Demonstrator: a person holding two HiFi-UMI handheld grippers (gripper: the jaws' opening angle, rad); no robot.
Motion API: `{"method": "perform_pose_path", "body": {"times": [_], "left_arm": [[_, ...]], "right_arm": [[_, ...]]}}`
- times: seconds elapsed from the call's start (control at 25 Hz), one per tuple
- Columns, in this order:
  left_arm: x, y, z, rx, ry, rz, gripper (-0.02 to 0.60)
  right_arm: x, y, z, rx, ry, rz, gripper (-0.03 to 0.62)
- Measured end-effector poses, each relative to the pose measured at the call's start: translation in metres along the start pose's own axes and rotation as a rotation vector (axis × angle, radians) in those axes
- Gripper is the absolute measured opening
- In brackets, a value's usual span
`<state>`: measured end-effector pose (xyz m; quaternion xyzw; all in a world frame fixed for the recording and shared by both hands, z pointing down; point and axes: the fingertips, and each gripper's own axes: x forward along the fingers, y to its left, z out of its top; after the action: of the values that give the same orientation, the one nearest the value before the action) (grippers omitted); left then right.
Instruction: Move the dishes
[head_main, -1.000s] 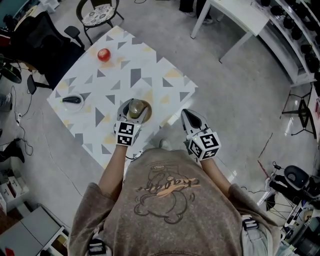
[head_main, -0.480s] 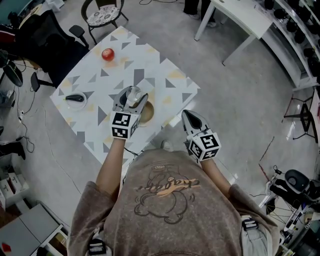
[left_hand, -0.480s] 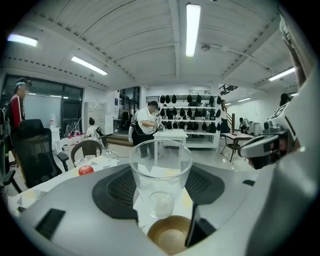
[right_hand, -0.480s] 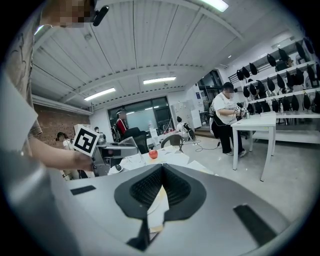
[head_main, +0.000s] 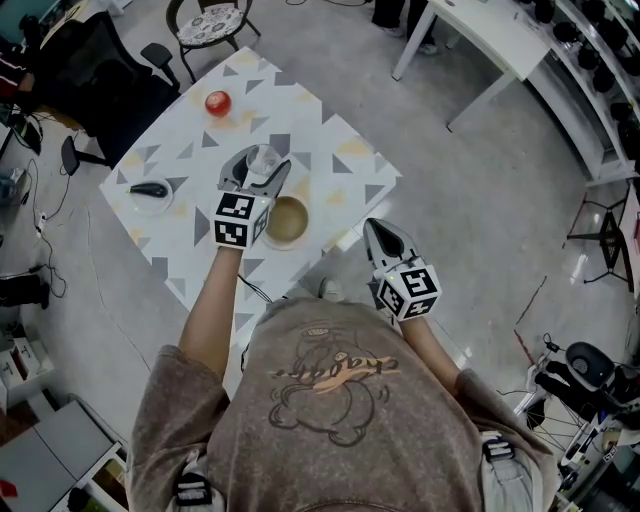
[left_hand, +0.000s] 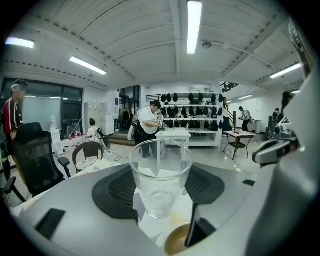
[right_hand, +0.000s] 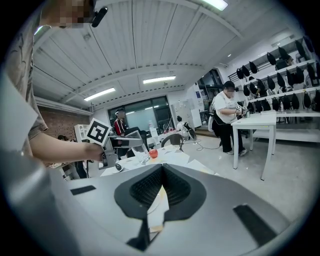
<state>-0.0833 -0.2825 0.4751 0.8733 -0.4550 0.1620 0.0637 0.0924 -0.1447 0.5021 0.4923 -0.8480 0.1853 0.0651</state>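
A clear drinking glass (head_main: 262, 160) (left_hand: 160, 172) hangs above the patterned table (head_main: 335, 150), upright, with my left gripper (head_main: 256, 168) (left_hand: 160, 192) shut on its sides. Just below and to the right of it a brown bowl (head_main: 287, 219) (left_hand: 176, 241) rests on the table. My right gripper (head_main: 383, 237) (right_hand: 160, 187) stays off the table's near corner, its jaws shut together with nothing in them. In the right gripper view, the left gripper (right_hand: 116, 146) shows with the glass above the table.
A red apple (head_main: 218, 102) lies at the table's far corner. A small white dish with a dark object (head_main: 150, 191) sits at the left corner. A round chair (head_main: 207, 22) and a black office chair (head_main: 80, 70) stand beyond the table; a white table (head_main: 480, 25) stands at the upper right.
My left gripper has risen with the glass, lifting it off the brown bowl and carrying it toward the table's middle. The bowl stays in place. The right gripper has not moved.
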Motion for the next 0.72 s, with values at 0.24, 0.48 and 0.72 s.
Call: {"method": "perform_pose_path", "body": {"times": [0.24,0.48,0.72], "left_arm": [[0.020,0.000,-0.025,-0.003,0.040,-0.032,0.287],[0.040,0.002,-0.059,-0.016,0.090,-0.051,0.287],[0.060,0.007,-0.092,-0.038,0.136,-0.060,0.287]], "right_arm": [[0.002,-0.006,0.000,0.008,0.008,-0.017,0.003],[0.004,-0.014,-0.004,0.022,0.020,-0.042,0.003],[0.009,-0.021,-0.010,0.036,0.046,-0.059,0.003]]}}
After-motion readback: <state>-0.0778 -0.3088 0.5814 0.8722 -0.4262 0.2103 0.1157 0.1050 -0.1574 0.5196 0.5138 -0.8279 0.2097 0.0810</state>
